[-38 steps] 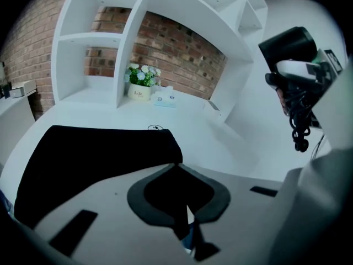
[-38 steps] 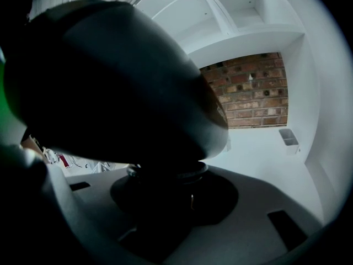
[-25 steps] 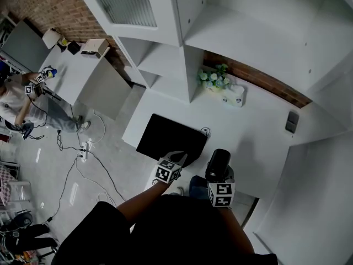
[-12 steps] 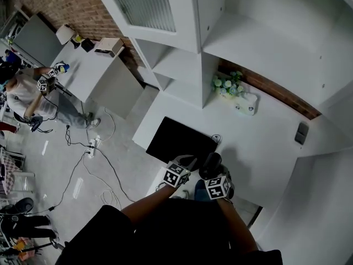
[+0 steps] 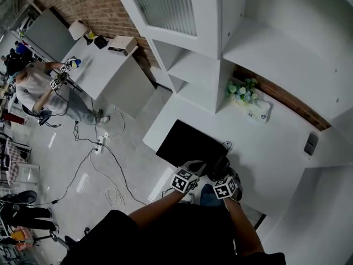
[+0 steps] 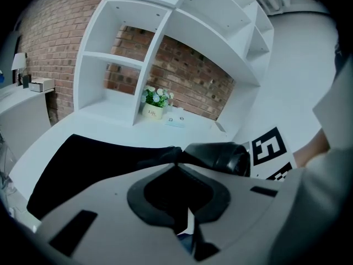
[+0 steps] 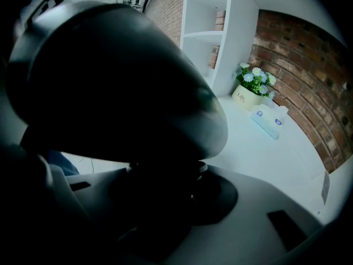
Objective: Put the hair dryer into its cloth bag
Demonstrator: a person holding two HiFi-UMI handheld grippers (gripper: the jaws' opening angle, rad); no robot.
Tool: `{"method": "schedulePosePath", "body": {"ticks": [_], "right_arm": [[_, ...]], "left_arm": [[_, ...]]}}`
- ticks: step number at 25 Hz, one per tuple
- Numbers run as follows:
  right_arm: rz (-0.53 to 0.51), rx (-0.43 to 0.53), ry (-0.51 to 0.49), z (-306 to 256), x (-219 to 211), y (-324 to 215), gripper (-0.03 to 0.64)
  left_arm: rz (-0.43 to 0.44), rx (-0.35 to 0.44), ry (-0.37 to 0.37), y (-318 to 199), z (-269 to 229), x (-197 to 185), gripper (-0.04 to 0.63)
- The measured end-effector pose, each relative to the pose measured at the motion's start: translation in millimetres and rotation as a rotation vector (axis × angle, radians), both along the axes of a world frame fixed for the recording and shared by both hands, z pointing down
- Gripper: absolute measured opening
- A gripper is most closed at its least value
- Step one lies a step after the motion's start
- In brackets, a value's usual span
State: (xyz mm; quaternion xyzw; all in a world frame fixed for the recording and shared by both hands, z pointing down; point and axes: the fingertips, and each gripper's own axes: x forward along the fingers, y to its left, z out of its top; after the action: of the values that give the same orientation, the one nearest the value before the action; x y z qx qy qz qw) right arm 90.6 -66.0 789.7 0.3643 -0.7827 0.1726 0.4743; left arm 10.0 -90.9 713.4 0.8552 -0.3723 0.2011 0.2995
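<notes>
The black cloth bag (image 5: 189,144) lies flat on the white table (image 5: 276,148). My left gripper (image 5: 196,165) is shut on the bag's near edge; in the left gripper view the cloth (image 6: 94,162) bunches up at the jaw tips (image 6: 175,157). The black hair dryer (image 5: 221,167) is upright in my right gripper (image 5: 222,175), just right of the left one. In the right gripper view its bulky body (image 7: 110,81) fills the frame, and the jaws are shut on its handle (image 7: 160,173). The dryer's barrel (image 6: 223,157) shows beside the pinched edge.
A flower pot (image 5: 241,90) and a tissue box (image 5: 259,112) stand at the back of the table under white shelves (image 5: 193,65). A wall socket (image 5: 310,143) sits on the right. Cables (image 5: 105,164) run over the floor on the left, where a person (image 5: 38,87) works.
My right gripper has come down with the hair dryer and rolled, ending close beside the left gripper at the bag's near edge. The left gripper has held still on the bag.
</notes>
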Motion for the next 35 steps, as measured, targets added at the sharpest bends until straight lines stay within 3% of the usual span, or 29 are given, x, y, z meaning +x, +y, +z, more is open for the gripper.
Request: {"method": "schedulePosePath", "body": {"ticks": [19, 24, 35], "right_arm": [[-0.066, -0.041, 0.239, 40, -10, -16, 0.176], [-0.082, -0.027, 0.287, 41, -11, -18, 0.178], [-0.078, -0.048, 0.289, 44, -6, -18, 0.216]], "left_arm": [[0.011, 0.047, -0.019, 2, -9, -15, 0.028], [-0.043, 0.042, 0.000, -2, -9, -25, 0.028], [-0.051, 0.042, -0.006, 6, -2, -23, 0.028]]}}
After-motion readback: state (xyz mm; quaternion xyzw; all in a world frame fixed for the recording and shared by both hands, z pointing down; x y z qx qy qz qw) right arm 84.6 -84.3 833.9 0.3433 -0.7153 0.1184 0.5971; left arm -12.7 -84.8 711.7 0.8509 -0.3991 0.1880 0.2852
